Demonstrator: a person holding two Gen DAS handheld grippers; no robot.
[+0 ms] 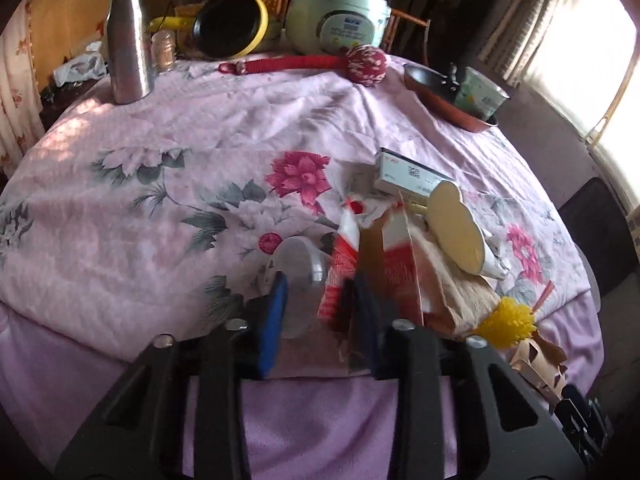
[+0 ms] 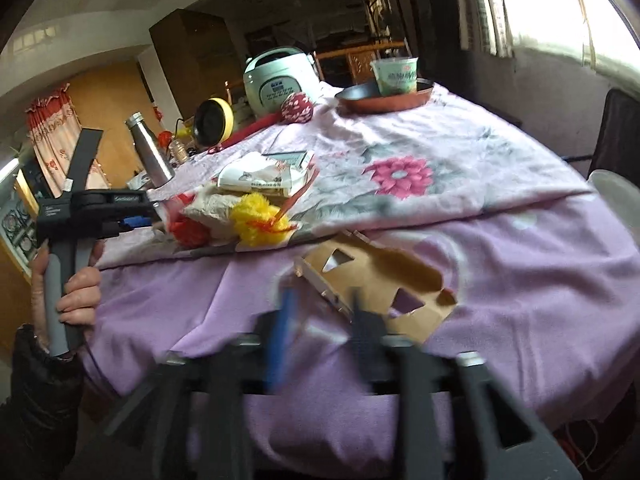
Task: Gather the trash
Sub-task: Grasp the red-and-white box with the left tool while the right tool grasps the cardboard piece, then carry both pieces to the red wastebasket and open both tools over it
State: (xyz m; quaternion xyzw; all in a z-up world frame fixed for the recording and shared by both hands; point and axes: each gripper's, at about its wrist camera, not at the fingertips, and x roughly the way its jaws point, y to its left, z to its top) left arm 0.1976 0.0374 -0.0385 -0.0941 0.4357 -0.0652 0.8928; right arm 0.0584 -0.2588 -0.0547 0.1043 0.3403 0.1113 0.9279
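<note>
A heap of trash lies on the floral cloth [image 1: 160, 152]: a white box [image 1: 408, 172], a yellow cloud-shaped card [image 1: 456, 232], a beige paper bag [image 1: 452, 292] and a yellow pompom [image 1: 508, 320]. My left gripper [image 1: 320, 312] is at the heap's left end. Its pads press a clear plastic cup [image 1: 298, 280] against a red-and-white wrapper [image 1: 340, 276]. A hand holds that gripper at the left of the right wrist view, tips at the heap [image 2: 248, 196]. My right gripper [image 2: 322, 320] is blurred, jaws apart, over the near edge of a brown cut-out cardboard piece [image 2: 384, 280] on the purple cloth.
At the table's far side stand a steel bottle [image 1: 128, 40], a black pan with a yellow rim [image 1: 232, 26], a rice cooker [image 1: 340, 16], a red mallet [image 1: 320, 62] and a pan holding a green cup [image 1: 452, 96]. A bright window [image 1: 592, 80] is on the right.
</note>
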